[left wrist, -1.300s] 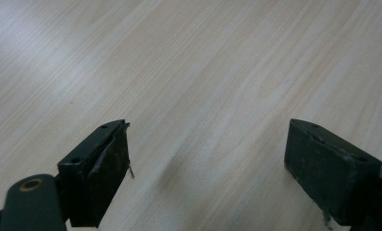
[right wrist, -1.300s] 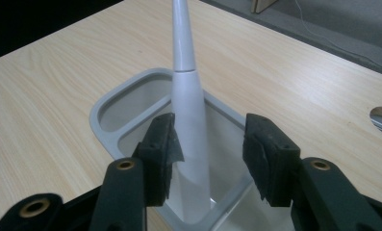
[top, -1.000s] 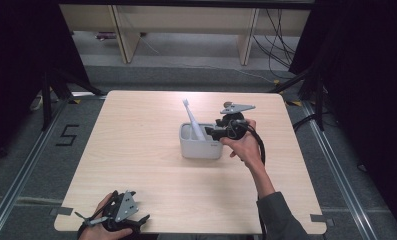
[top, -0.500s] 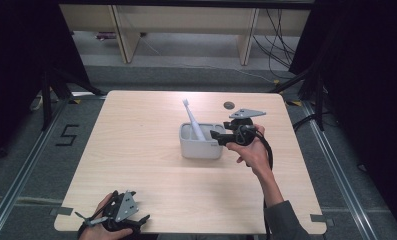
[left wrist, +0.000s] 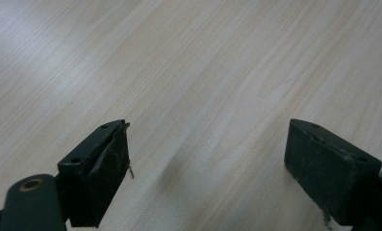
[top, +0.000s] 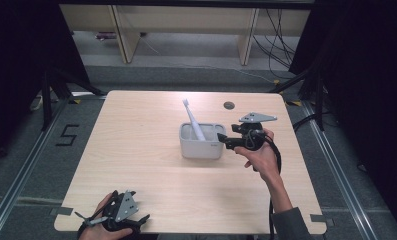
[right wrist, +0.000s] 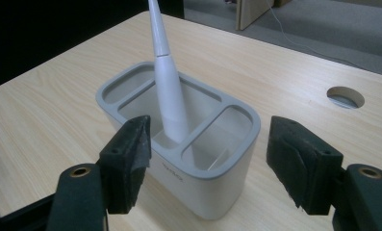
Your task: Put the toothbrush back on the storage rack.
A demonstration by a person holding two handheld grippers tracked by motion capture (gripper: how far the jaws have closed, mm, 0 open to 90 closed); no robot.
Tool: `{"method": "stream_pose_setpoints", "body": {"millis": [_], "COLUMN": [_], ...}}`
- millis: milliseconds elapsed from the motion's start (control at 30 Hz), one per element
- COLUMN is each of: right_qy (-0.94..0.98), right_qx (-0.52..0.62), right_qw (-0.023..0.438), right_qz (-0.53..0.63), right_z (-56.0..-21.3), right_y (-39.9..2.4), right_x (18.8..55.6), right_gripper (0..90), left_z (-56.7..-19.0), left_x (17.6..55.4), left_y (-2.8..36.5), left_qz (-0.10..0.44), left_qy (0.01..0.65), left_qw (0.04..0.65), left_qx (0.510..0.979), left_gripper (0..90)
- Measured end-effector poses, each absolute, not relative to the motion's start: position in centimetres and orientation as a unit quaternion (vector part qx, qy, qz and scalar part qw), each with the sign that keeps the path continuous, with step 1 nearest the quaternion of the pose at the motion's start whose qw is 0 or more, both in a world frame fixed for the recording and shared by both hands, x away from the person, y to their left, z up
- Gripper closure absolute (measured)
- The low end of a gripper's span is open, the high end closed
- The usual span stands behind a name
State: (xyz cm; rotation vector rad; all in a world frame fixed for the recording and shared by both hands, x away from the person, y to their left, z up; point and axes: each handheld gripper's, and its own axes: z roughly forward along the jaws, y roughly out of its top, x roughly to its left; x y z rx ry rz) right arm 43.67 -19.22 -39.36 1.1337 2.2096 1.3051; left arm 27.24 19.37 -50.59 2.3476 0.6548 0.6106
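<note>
Backing our right gripper (right wrist: 208,163) off w/ jaws spread, just been opening, nothing pinched; toothbrush (right wrist: 169,91) stands in holder (right wrist: 212,185) just ahead btwn them. Risk: a jaw clips holder, tips it.

On the pale wooden desk (top: 151,150) a grey compartmented holder (top: 202,140) stands near the middle, with a white toothbrush (top: 193,120) leaning up out of it, head tilted toward the far left. The right tool (top: 227,142) hovers just beside the holder's right end (its jaws have just been opening, with nothing between them), pointing left at it. The left tool (top: 88,219) rests at the desk's near left edge, well apart from the holder.
</note>
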Motion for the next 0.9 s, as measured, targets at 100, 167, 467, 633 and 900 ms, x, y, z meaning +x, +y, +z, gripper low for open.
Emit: {"method": "stream_pose_setpoints", "body": {"millis": [100,167,467,633,900], "right_qy": [0.775,0.779,0.773,0.783,0.784], "right_qx": [0.394,0.391,0.401,0.385,0.391], "right_qw": [0.173,0.171,0.164,0.180,0.180], "right_qz": [0.463,0.459,0.463,0.453,0.447], "right_z": [-39.4,-39.3,-39.5,-39.6,-40.2], "right_y": [-19.4,-19.6,-19.6,-19.9,-20.5], "right_x": [43.7,43.6,43.1,42.8,42.1], "right_gripper": [33.3,33.1,30.8,26.8,24.7], "left_z": [-50.6,-50.6,-50.6,-50.6,-50.5], "left_x": [27.2,27.2,27.2,27.3,27.3], "left_y": [19.3,19.3,19.3,19.4,19.4], "left_qz": [0.234,0.236,0.236,0.233,0.234], "left_qy": [0.248,0.248,0.249,0.247,0.246], "left_qw": [0.309,0.308,0.308,0.312,0.310], "left_qx": [0.888,0.888,0.888,0.887,0.888], "left_gripper": [15.4,15.4,15.4,15.5,15.4]}}
